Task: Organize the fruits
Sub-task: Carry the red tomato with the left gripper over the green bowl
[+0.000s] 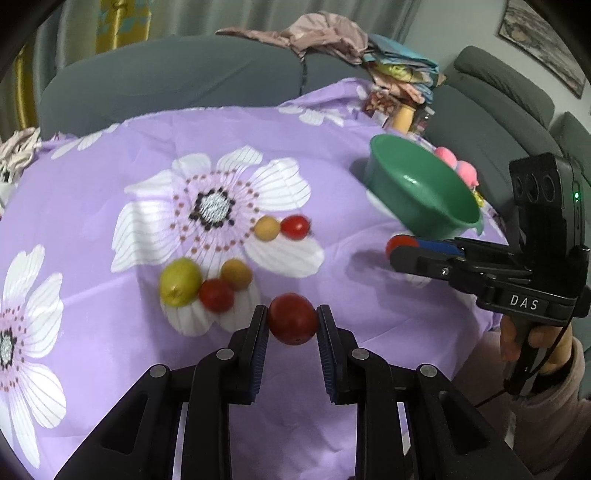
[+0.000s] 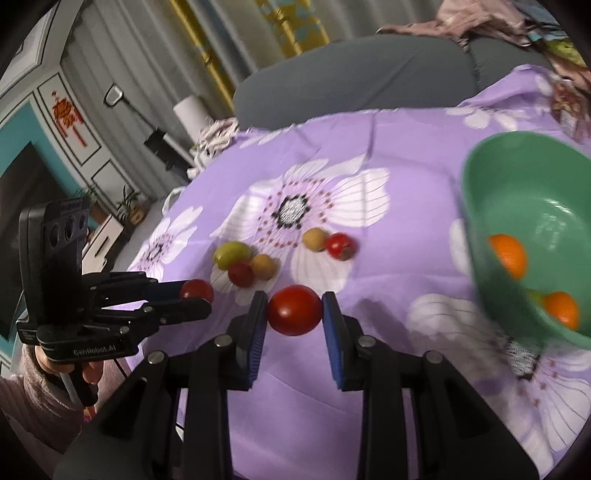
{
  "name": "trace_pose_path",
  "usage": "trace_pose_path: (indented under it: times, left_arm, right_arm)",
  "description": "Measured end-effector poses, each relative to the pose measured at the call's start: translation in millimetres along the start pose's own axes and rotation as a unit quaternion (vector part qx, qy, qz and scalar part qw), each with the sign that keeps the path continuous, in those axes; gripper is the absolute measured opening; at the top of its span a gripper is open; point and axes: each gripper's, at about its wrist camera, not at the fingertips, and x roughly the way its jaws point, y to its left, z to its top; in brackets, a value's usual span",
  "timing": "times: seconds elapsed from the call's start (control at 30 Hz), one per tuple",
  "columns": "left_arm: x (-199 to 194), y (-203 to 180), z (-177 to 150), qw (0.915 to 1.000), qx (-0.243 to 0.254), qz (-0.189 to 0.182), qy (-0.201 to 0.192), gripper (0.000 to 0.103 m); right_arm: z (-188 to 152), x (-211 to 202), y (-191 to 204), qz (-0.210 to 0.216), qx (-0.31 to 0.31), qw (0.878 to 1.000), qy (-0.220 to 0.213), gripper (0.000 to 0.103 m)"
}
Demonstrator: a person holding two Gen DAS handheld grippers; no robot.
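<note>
My left gripper [image 1: 291, 314] is shut on a red tomato [image 1: 291, 325], held a little above the purple flowered cloth [image 1: 332, 147]. The right gripper [image 2: 294, 301] is shut on another red tomato [image 2: 294, 312]. Each shows in the other's view: the right gripper [image 1: 402, 249] just below the green bowl [image 1: 388, 184], the left gripper [image 2: 195, 299] at the left. The green bowl [image 2: 535, 184] holds two oranges [image 2: 509, 254]. On the cloth lie a green-yellow fruit [image 1: 181, 282], two small tomatoes [image 1: 217, 295] and two tan fruits [image 1: 236, 274].
A grey sofa [image 1: 166, 81] curves behind the table, with a heap of clothes [image 1: 332, 33] on its back. Pink round things [image 1: 458, 164] sit beyond the bowl. A hand in a pink sleeve [image 1: 535, 343] grips the right handle. A cabinet and dark screen [image 2: 22, 177] stand at left.
</note>
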Motion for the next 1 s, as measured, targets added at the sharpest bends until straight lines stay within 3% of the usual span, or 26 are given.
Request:
trace_pose_path:
  times: [0.53, 1.0]
  left_arm:
    - [15.5, -59.0, 64.1, 0.9965, 0.049, -0.051, -0.044, 0.026]
    - [70.1, -116.6, 112.5, 0.9901, 0.103, -0.091, -0.029, 0.026]
  right_arm:
    - [-0.9, -62.3, -47.0, -0.052, 0.049, 0.994, -0.089, 0.03]
    - [1.7, -87.9, -93.7, -0.104, 0.085, 0.983, -0.122, 0.03]
